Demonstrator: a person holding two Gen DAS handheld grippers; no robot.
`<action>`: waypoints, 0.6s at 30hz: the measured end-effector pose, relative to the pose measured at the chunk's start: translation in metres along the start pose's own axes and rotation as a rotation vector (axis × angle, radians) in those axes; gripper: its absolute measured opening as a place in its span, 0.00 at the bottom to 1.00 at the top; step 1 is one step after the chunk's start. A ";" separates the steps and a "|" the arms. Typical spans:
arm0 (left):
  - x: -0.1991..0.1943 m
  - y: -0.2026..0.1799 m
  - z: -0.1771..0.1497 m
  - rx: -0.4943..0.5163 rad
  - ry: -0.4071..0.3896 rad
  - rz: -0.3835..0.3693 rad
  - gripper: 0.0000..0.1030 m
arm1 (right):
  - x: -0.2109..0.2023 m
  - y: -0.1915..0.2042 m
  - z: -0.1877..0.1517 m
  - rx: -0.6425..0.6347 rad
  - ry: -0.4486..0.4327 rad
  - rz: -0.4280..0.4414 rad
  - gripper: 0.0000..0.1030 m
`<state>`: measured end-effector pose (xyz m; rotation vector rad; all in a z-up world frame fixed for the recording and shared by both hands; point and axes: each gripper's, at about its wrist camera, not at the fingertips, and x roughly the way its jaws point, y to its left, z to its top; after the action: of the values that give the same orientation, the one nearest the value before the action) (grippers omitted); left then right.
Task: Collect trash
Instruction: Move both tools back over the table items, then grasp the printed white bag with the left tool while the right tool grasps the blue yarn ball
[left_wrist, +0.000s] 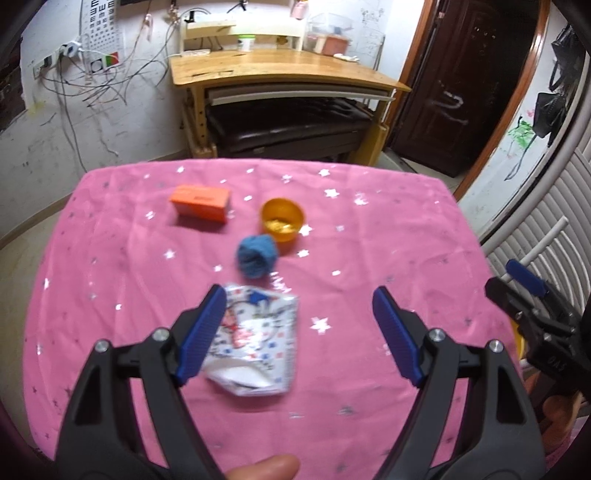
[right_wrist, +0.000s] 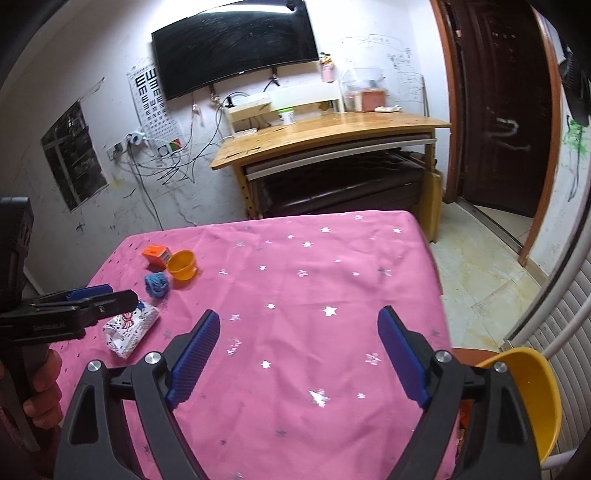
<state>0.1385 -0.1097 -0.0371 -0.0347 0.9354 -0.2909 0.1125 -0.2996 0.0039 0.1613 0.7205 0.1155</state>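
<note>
The left gripper (left_wrist: 299, 317) hangs over the near part of a table draped in a pink star-print cloth (left_wrist: 110, 277), its blue-padded jaws spread wide with nothing between them. Its left finger overlaps the crumpled white wrapper (left_wrist: 258, 343) from this view, while the right finger stands well apart from it over bare cloth; whether the pad touches the wrapper cannot be told. The wrapper, white with red and blue print, lies flat near the table's near-left area. Just beyond it sits a blue crumpled wad (left_wrist: 256, 256), and touching or just beside that, toward the far edge, an orange cup (left_wrist: 282, 218) stands upright with something yellow and shiny in its bottom. An orange box (left_wrist: 201, 201) lies to the left of the cup, nearer the far-left corner. The right gripper (right_wrist: 299, 328) hovers above the middle of the table, its jaws likewise wide apart and holding nothing, with only starred cloth below. In the right wrist view a yellow bin (right_wrist: 532, 398) shows just off the table's near-right corner, its opening tilted toward the table. A wooden desk (right_wrist: 332, 133) stands against the far wall.
</note>
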 end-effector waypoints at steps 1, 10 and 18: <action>0.002 0.003 -0.001 0.000 0.007 0.004 0.75 | 0.001 0.002 0.000 -0.003 0.003 0.003 0.79; 0.020 0.025 -0.014 -0.001 0.063 0.028 0.75 | 0.019 0.024 0.002 -0.023 0.037 0.022 0.80; 0.031 0.022 -0.025 0.051 0.096 0.046 0.72 | 0.029 0.041 0.005 -0.043 0.050 0.040 0.80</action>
<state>0.1408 -0.0938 -0.0798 0.0483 1.0221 -0.2752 0.1357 -0.2555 -0.0039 0.1325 0.7642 0.1740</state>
